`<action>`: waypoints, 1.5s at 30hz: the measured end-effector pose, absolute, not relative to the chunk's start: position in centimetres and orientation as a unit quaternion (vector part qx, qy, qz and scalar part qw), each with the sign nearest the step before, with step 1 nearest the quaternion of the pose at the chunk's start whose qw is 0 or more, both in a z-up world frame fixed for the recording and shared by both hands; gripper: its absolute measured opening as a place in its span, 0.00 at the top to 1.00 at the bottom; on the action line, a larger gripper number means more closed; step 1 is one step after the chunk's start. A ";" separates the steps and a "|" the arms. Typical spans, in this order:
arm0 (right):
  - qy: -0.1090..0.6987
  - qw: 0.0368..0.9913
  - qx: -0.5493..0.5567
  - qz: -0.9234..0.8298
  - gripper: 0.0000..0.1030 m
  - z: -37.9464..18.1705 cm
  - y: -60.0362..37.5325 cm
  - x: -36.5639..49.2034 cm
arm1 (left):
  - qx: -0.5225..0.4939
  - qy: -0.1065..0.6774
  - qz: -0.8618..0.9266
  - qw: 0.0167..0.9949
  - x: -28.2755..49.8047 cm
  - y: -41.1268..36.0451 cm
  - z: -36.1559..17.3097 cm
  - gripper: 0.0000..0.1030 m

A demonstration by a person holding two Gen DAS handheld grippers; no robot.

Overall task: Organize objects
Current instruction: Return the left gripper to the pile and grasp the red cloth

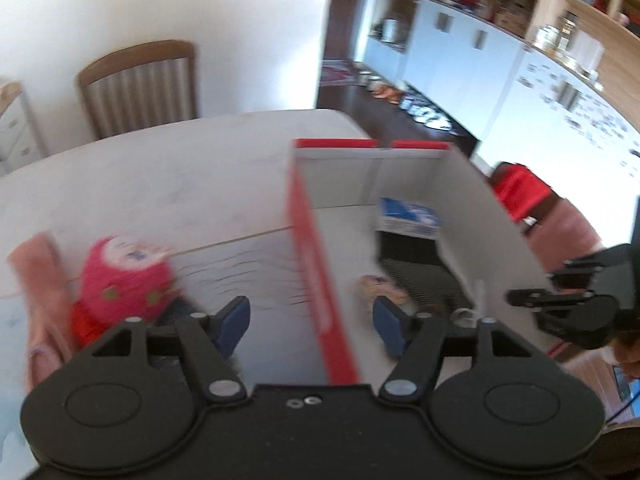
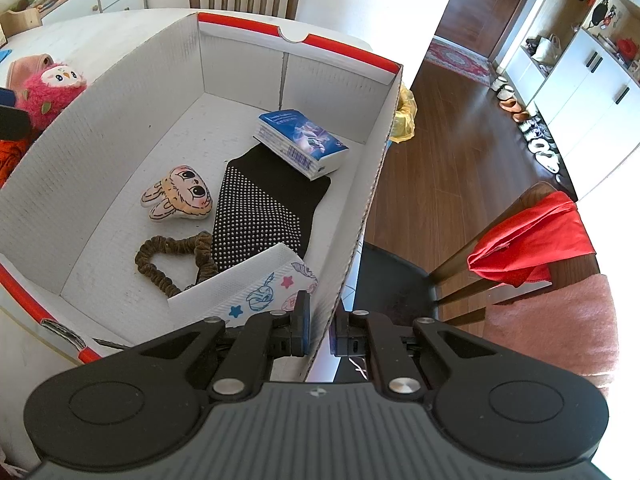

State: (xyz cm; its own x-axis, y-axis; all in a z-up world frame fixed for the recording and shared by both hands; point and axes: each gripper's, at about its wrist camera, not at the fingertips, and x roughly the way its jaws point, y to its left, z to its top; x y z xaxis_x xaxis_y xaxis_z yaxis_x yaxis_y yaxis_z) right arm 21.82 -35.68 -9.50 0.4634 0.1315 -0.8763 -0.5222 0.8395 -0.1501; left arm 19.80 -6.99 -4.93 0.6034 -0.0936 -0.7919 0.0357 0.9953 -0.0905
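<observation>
Your right gripper (image 2: 319, 334) had its fingers closed on the wall of the box (image 2: 362, 216), while your left gripper (image 1: 312, 326) straddled the opposite wall with fingers open.

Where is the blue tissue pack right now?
In the right wrist view, the blue tissue pack lies inside the white box, toward its far right corner, resting on the black dotted sock.

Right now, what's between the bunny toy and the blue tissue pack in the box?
The black dotted sock lies between the bunny toy and the tissue pack, in the right wrist view.
</observation>
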 end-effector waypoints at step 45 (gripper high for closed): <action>0.480 0.828 -0.214 0.194 0.91 -9.5 -35.6 21.8 | -0.068 0.525 0.198 0.825 21.0 4.5 -14.7 0.51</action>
State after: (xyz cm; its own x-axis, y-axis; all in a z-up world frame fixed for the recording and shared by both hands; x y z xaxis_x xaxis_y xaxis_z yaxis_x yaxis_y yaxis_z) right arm 21.78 -35.58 -9.48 0.4633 0.1160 -0.8786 -0.5273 0.8329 -0.1680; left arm 20.95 4.46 -14.66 0.3700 0.2557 -0.8931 -0.3980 0.9123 0.0963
